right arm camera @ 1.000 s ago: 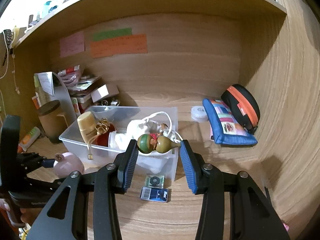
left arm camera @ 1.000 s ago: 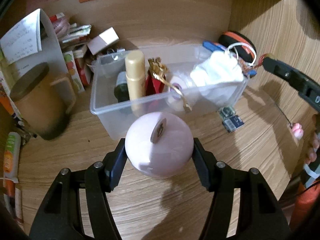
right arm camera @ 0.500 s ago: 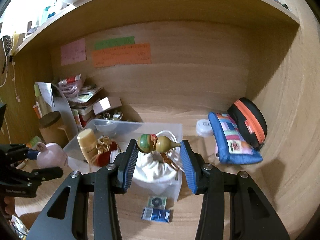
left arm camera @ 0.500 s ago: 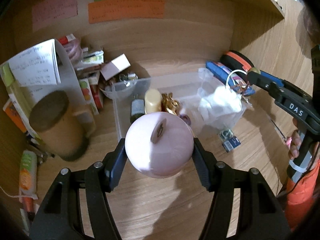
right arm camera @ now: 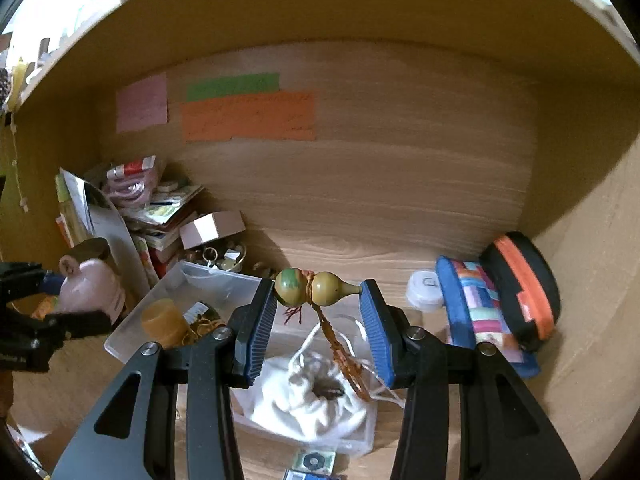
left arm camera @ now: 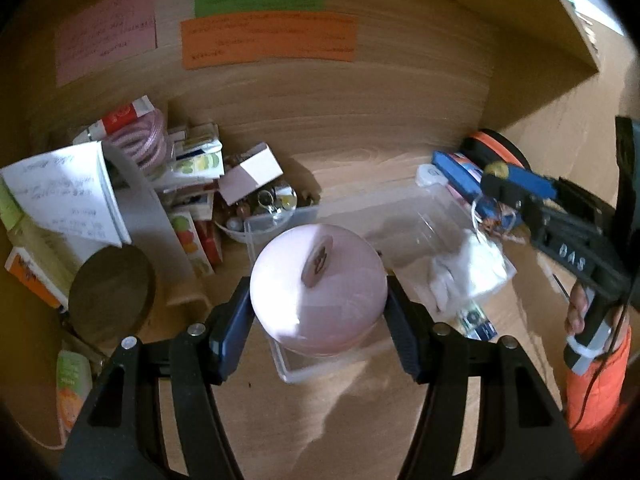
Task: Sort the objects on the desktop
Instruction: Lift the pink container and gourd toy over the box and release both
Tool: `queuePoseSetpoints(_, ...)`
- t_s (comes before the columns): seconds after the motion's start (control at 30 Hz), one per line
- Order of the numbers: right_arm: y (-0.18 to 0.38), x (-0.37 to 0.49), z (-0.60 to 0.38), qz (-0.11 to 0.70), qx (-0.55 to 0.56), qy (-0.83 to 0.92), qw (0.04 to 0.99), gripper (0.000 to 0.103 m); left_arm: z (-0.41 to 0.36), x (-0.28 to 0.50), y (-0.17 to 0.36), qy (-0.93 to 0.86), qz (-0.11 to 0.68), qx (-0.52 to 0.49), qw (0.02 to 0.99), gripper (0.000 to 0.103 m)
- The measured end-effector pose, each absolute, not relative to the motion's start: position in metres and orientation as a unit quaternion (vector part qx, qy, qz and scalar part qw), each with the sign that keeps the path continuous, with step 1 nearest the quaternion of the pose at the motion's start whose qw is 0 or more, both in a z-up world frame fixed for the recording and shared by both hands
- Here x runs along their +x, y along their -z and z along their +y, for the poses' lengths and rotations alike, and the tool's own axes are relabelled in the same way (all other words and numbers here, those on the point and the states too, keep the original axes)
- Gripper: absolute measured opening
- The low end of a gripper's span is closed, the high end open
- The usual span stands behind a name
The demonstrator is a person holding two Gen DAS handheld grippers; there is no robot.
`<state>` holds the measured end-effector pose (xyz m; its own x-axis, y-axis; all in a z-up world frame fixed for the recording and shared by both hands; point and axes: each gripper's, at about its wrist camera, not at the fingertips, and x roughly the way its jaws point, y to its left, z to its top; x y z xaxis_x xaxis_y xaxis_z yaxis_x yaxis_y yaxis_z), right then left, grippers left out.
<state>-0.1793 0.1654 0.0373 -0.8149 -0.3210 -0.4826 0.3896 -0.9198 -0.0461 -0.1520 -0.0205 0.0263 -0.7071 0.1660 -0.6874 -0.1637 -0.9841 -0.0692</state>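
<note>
The clear plastic bin (right arm camera: pixel 188 284) takes the middle of the tabletop (left arm camera: pixel 280 420), with bare wood open in front of it. To its left a heap of boxes and papers (left arm camera: pixel 172 184) and a brown jar (left arm camera: pixel 110 292) block the way. On the right a blue pouch (right arm camera: pixel 480 304) and a black case (right arm camera: pixel 520 280) crowd the side wall. Above, the shelf (right arm camera: pixel 360 8) closes the alcove. Behind the bin, bare wood runs to the back wall.

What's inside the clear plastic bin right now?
The clear plastic bin holds a white drawstring pouch, a yellow-capped bottle, a dark bottle and gold ribbon. The gripper fingers cover the rest.
</note>
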Motion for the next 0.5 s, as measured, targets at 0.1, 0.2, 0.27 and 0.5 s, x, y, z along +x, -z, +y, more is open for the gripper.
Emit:
queuePoseSetpoints(0.1,-0.035,-0.189,0.16,0.083,0.248,0.946,0.189,0.04,-0.018,-0.167,-0.027,-0.923,-0.005,-0.374,0.089,0.062)
queuePoseSetpoints(0.2,-0.034,-0.197,0.154,0.095,0.253,0.944,0.188,0.04,-0.016,-0.18,-0.028,-0.922,-0.019,-0.374,0.095,0.062)
queuePoseSetpoints(0.27,-0.032,-0.202,0.15,0.104,0.257,0.942,0.191,0.04,-0.013,-0.187,-0.026,-0.921,-0.023,-0.376,0.095,0.062)
queuePoseSetpoints(0.5,-0.021,-0.221,0.136,0.125,0.28,0.93,0.204,0.04,0.0,-0.213,-0.014,-0.914,-0.026,-0.395,0.089,0.062)
